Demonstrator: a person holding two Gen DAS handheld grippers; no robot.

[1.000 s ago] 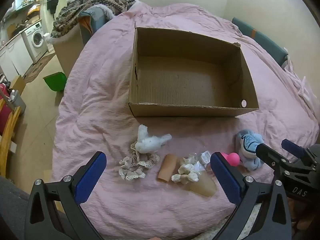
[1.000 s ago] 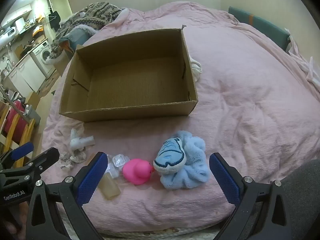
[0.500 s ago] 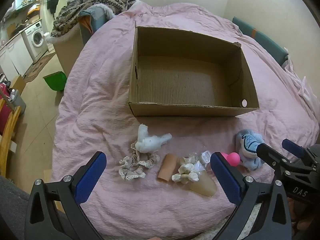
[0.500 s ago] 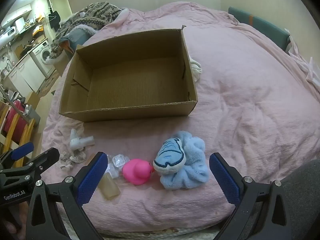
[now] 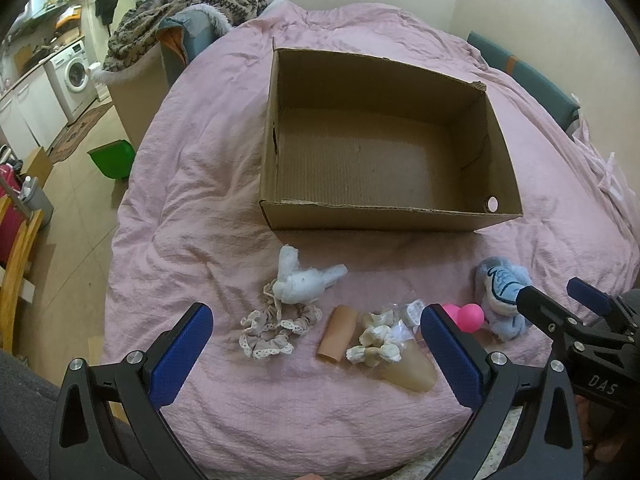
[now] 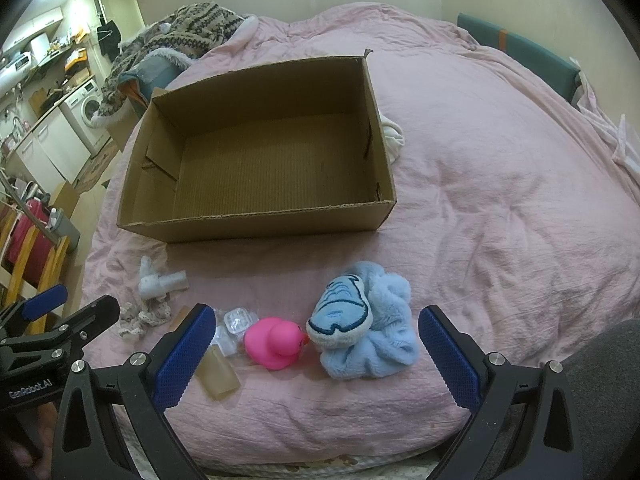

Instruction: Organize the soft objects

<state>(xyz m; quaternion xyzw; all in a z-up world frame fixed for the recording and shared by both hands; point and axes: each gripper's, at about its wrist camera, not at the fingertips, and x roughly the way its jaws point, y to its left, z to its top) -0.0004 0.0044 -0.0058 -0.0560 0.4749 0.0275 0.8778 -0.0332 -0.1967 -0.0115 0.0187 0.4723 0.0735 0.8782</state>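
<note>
Pink rumpled bedding covers the bed [image 5: 168, 208], with an empty cardboard box [image 5: 384, 216] set toward its middle. Along the near edge, from left to right, are laid a lacy scrunchie [image 5: 272, 328], a fluffy white toy [image 5: 300, 280], a tan tube [image 5: 338, 334], a glossy pink duck [image 6: 276, 340] and a plush blue scrunchie [image 6: 368, 324]. The left gripper [image 5: 316, 356] is held wide, empty, just short of the lacy pieces; the right gripper [image 6: 312, 360] is likewise spread, with duck and plush straight ahead of it.

Cardboard box [image 5: 384, 216] empty; soft toys [image 6: 364, 324] before it.
</note>
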